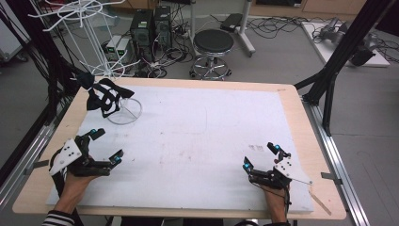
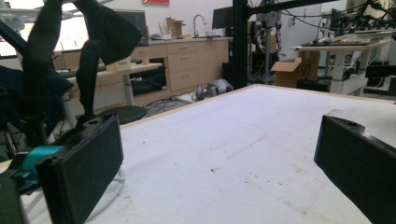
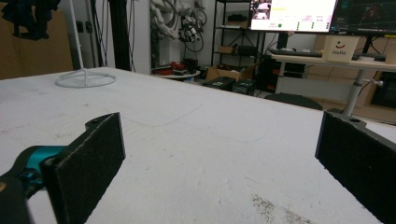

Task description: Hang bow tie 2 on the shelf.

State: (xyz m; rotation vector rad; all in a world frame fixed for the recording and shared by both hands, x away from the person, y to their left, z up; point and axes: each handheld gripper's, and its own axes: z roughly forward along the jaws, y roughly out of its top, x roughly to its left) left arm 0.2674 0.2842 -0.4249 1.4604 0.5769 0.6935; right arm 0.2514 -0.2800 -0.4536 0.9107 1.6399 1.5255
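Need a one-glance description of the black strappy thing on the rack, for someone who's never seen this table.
Start at the white mat covering the table, then go to its far-left corner, where a white wire rack stands on a ring base. The black strappy garment hangs low on it, the one dark, soft item against white wire.

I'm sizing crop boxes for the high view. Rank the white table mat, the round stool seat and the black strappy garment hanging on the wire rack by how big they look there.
1. White table mat, by far the largest.
2. Black strappy garment.
3. Round stool seat, close to the garment; it stands farther from the camera, so this order is unsure.
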